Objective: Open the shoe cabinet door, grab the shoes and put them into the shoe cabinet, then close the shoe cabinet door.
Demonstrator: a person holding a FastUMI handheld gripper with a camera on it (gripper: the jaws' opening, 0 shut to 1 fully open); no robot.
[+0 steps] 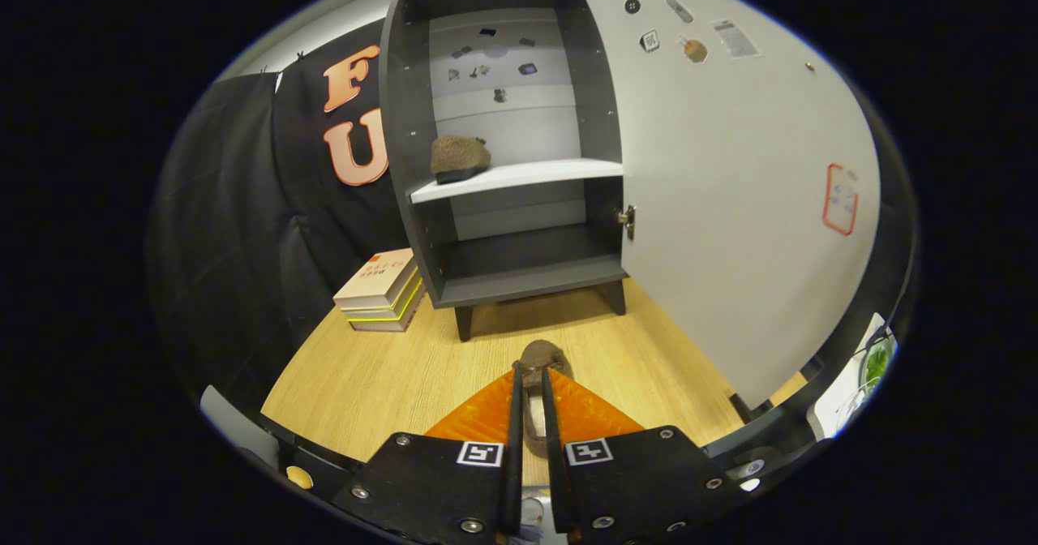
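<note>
Held between the two fingers of the gripper (530, 379), which press on its sides, a brown shoe (538, 399) hangs above the wooden floor (365, 383). Beyond it stands the shoe cabinet (495, 148), its door (730, 204) swung open, with another shoe (459, 158) on the white shelf (535, 175). Step in hand: carrying. Next, the held shoe likely needs lifting forward into a compartment.

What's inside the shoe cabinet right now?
One brown shoe sits on the cabinet's white shelf; the bottom compartment looks empty. The gripper is shut on the second shoe, outside.
</note>
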